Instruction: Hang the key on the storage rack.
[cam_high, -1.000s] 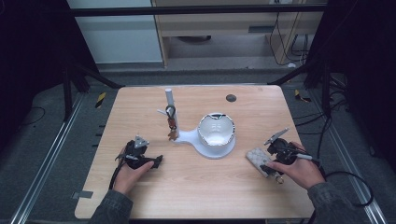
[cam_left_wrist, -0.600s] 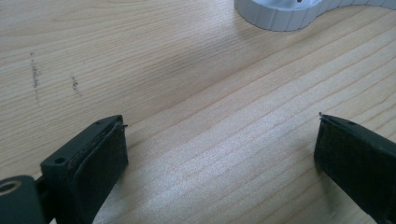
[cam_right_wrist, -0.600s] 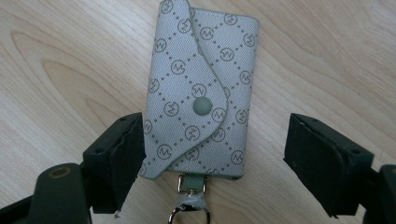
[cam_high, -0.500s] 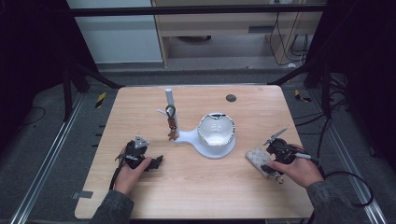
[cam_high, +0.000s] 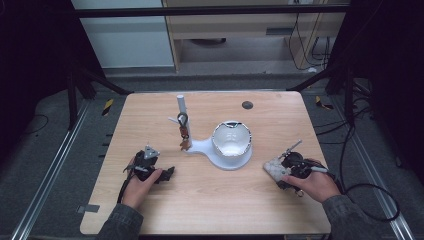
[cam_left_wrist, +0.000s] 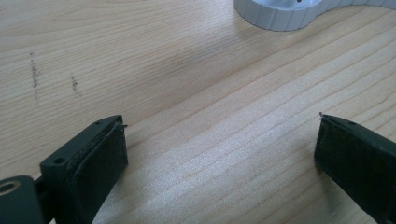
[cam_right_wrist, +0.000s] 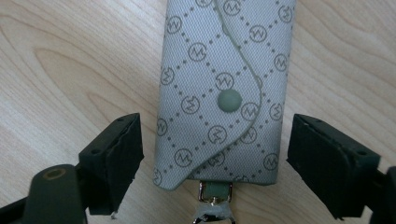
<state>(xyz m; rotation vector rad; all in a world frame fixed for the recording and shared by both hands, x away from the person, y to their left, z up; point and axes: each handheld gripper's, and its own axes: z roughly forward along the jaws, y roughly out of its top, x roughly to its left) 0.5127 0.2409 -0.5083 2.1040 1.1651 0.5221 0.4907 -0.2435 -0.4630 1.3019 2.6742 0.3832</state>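
A grey patterned key pouch (cam_right_wrist: 224, 93) with a snap button and a metal clip lies flat on the wooden table (cam_high: 215, 200), at the right (cam_high: 273, 166). My right gripper (cam_right_wrist: 215, 154) straddles it. Its jaws have just been closing, and a gap shows on each side of the pouch between them. In the high view the right gripper (cam_high: 279, 171) lies low on the table in the person's hand. My left gripper (cam_high: 167, 173) rests at the left, with its jaws wide open over bare wood (cam_left_wrist: 219, 140).
A white stand (cam_high: 210, 150) at mid table carries a bowl (cam_high: 231, 139) and an upright post (cam_high: 181, 107) with keys (cam_high: 183, 132) hanging from it. Its base edge (cam_left_wrist: 280, 14) lies ahead of the left gripper. A small black disc (cam_high: 247, 105) sits at the back.
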